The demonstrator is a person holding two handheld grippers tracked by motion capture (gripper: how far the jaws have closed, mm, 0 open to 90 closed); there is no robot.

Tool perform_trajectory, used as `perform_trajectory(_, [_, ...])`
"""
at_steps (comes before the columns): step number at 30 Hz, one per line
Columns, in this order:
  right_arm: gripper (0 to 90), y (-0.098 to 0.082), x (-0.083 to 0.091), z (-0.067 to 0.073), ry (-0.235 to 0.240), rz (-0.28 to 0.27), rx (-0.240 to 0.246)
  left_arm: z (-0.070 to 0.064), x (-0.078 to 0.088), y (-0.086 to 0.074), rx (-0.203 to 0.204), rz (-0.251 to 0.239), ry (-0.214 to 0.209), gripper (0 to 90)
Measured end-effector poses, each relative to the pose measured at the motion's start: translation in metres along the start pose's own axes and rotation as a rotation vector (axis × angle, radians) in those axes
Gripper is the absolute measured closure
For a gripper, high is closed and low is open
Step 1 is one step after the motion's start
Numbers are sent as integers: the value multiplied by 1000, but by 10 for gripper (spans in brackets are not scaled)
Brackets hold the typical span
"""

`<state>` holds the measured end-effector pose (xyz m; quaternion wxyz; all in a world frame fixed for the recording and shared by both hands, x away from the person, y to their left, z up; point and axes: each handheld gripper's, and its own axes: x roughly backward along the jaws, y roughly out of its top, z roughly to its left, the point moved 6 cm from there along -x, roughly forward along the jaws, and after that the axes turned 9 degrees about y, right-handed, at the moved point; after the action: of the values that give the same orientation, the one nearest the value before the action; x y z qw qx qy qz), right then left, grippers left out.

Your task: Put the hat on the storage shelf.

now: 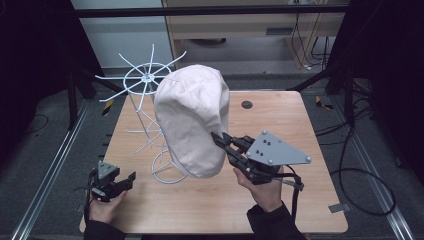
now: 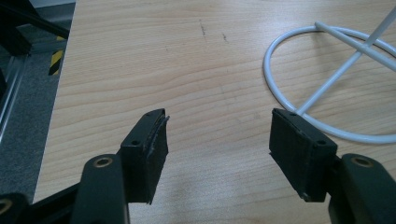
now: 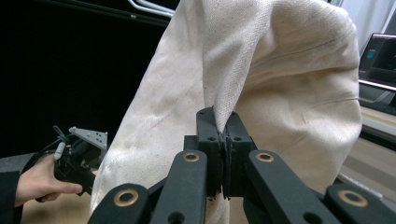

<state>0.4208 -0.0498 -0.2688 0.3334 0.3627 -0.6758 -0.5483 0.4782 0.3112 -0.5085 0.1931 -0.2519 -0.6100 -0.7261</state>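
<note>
A cream cloth hat (image 1: pixel 192 125) hangs in the air over the middle of the wooden table (image 1: pixel 280 120), in front of a white wire rack (image 1: pixel 145 82). My right gripper (image 1: pixel 217 137) is shut on a fold at the hat's right side; in the right gripper view the cream hat (image 3: pixel 261 79) rises from between the closed jaws of the right gripper (image 3: pixel 223 122). My left gripper (image 1: pixel 125 181) rests low near the table's front left, jaws wide apart. The left gripper (image 2: pixel 219 133) holds nothing, with bare wood between its fingers.
The rack's white ring base (image 2: pixel 299 79) lies just right of and beyond the left jaws. A small dark round hole (image 1: pixel 246 104) sits in the table's far side. The table's left edge (image 2: pixel 60 84) drops to a grey floor with metal rails.
</note>
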Motion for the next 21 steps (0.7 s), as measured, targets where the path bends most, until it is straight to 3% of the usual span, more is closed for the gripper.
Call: perform_trajectory(21, [848,-31,-19,5,41,94,-55,0,0,0,1,1,-1,369])
